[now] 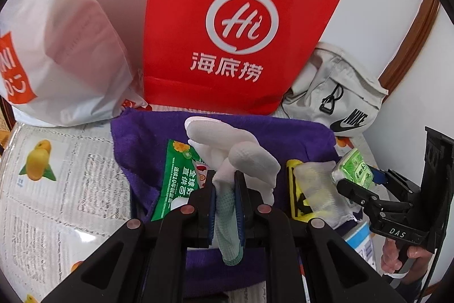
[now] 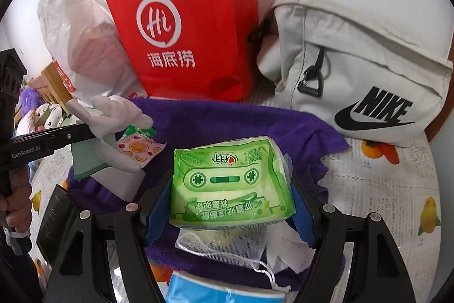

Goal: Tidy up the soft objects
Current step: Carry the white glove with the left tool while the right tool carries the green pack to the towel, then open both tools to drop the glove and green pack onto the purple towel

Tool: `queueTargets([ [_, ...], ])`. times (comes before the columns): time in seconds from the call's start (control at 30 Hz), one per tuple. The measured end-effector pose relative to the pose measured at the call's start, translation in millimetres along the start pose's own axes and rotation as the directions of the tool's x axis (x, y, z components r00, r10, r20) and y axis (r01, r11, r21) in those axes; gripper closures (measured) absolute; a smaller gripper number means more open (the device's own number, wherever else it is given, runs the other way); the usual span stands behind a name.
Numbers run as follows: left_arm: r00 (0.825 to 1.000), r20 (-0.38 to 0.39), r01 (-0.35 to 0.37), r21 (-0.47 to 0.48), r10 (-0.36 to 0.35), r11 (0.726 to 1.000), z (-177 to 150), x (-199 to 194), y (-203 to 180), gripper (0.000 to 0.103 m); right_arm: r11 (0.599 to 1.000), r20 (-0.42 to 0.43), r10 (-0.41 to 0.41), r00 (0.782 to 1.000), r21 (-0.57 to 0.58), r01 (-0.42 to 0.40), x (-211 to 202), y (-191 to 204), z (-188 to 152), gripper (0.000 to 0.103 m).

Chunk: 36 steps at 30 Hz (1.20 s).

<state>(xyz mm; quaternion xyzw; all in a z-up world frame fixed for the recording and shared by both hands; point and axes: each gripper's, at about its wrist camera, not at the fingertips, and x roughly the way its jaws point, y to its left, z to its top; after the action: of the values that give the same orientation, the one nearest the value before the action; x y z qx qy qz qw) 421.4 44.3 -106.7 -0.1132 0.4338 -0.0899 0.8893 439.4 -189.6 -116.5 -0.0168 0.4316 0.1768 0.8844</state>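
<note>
Gloves first: your left gripper (image 1: 225,189) is clenched on a white knit glove with a pale green cuff (image 1: 235,158), lifted above the purple fleece towel (image 1: 136,138). Your right gripper (image 2: 229,206) grasps a green cassette-print tissue pack (image 2: 229,183) over the same towel. Behind stand a red paper bag (image 1: 238,19), a white plastic bag (image 1: 65,47) and a beige Nike pouch (image 2: 354,70).

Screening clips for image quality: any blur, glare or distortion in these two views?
Left wrist view: strong fisheye bending with a dark vignette at the corners; the red paper bag is sharp, and the white fabric glove is overexposed, its weave washed out. Right wrist view: same curvature; the green tissue pack shows mild glare, and the beige Nike bag looks slightly soft.
</note>
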Motion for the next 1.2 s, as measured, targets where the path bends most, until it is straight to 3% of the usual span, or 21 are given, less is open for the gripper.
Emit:
queueTargets([
  [0.5, 0.999, -0.022, -0.023, 0.009, 0.023, 1.000, 6.4, 21.5, 0.4, 0.088, 0.999, -0.064, -0.051, 0.997, 0.003, 0.051, 26.1, -8.6, -3.2, 0.028],
  [0.6, 0.999, -0.020, -0.032, 0.013, 0.033, 0.999, 6.8, 19.5, 0.1, 0.072, 0.999, -0.067, -0.033, 0.997, -0.001, 0.033, 26.4, -7.6, -3.0, 0.021],
  [0.63, 0.999, -0.018, -0.040, 0.012, 0.040, 0.999, 6.8, 18.1, 0.5, 0.066, 0.999, -0.062, -0.033, 0.998, -0.003, 0.032, 25.4, -6.9, -2.6, 0.019],
  [1.07, 0.996, 0.019, -0.085, -0.001, 0.085, 0.996, 3.5, -16.8, 2.7, 0.059, 0.998, 0.026, -0.052, 0.998, 0.022, 0.051, -9.5, 2.9, 0.0, 0.015],
  [1.2, 0.994, 0.033, -0.100, -0.001, 0.100, 0.995, -4.4, -37.7, 1.8, 0.059, 0.999, 0.064, -0.016, 0.998, 0.037, 0.014, -29.9, 9.5, -4.8, 0.015],
])
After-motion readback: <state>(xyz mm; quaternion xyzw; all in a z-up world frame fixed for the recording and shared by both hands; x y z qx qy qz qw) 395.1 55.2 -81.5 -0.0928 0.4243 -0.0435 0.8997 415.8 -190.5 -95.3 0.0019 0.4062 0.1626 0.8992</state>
